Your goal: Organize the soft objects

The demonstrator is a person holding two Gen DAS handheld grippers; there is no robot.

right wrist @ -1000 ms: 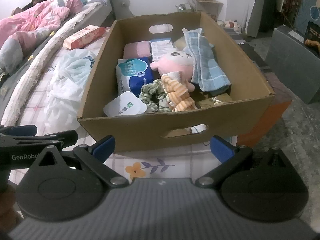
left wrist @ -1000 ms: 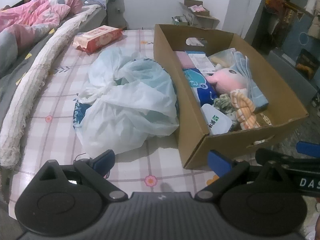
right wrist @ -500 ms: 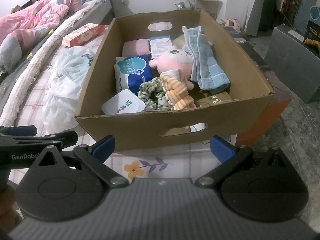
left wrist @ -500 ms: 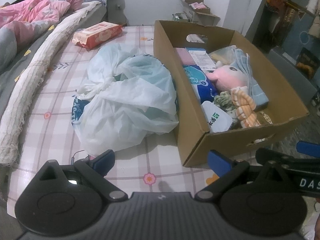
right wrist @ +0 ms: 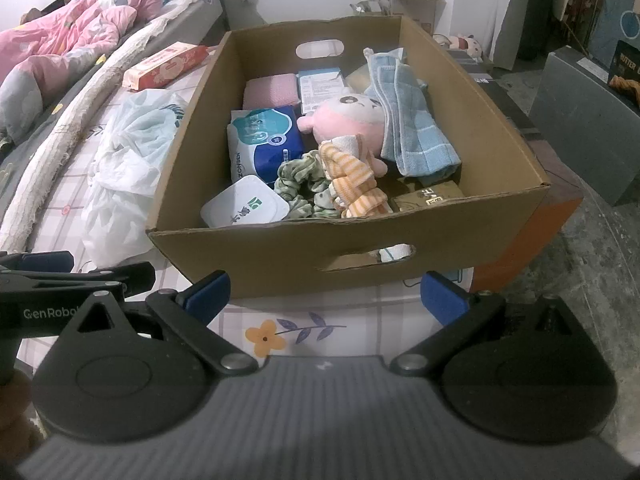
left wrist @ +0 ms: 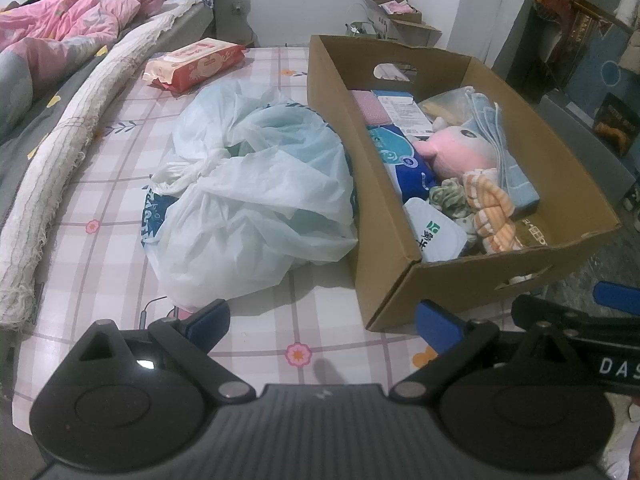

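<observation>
One cardboard box [right wrist: 400, 268] sits at the bed's [left wrist: 100, 264] near corner, holding one pink plush toy [right wrist: 344, 120], one blue towel [right wrist: 412, 128], one green scrunchie [right wrist: 296, 184] and one blue pack reading "ZONSEN" [right wrist: 264, 140]. One plastic bag [left wrist: 256, 200] lies beside it. Both the left hand-held gripper [left wrist: 322, 322] and the right hand-held gripper [right wrist: 324, 294] hover spread apart, empty.

"GenRobo" — left claw [right wrist: 48, 276] ("DAS", right claw [left wrist: 616, 320])
</observation>
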